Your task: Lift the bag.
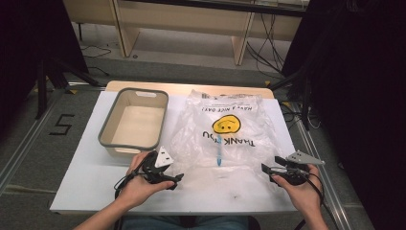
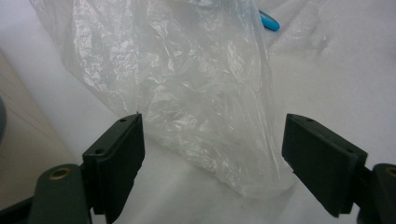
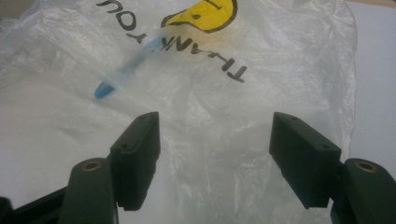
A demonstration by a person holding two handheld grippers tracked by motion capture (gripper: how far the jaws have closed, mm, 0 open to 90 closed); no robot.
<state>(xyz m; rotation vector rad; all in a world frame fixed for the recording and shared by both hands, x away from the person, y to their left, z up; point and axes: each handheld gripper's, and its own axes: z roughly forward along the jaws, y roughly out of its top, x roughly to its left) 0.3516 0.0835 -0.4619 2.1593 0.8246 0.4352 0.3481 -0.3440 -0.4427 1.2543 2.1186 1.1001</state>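
bag: a clear, crinkled plastic carrier bag (image 1: 225,132) with a yellow smiley and black "thank you" print is lying flat across the middle of the white table (image 1: 86,187), reaching from the far edge toward the near edge.
inside it: a blue pen-like stick (image 1: 219,152) is lying under the film, its long axis running far edge to near edge, tip toward the person.
left tongs: the left tongs (image 1: 176,178) are standing wide and holding nothing, facing the bag's near left corner (image 2: 261,184), which is lying between the jaws but untouched.
right tongs: the right tongs (image 1: 266,170) are also gaping wide, empty, hovering at the bag's near right edge (image 3: 224,154).
nearer hand: both are sitting just beside the bag, one at each near corner; the left looks marginally closer to a pinch.
bin: a grey-rimmed beige plastic basin (image 1: 135,122) is sitting toward the table's far left corner, just beside the bag.
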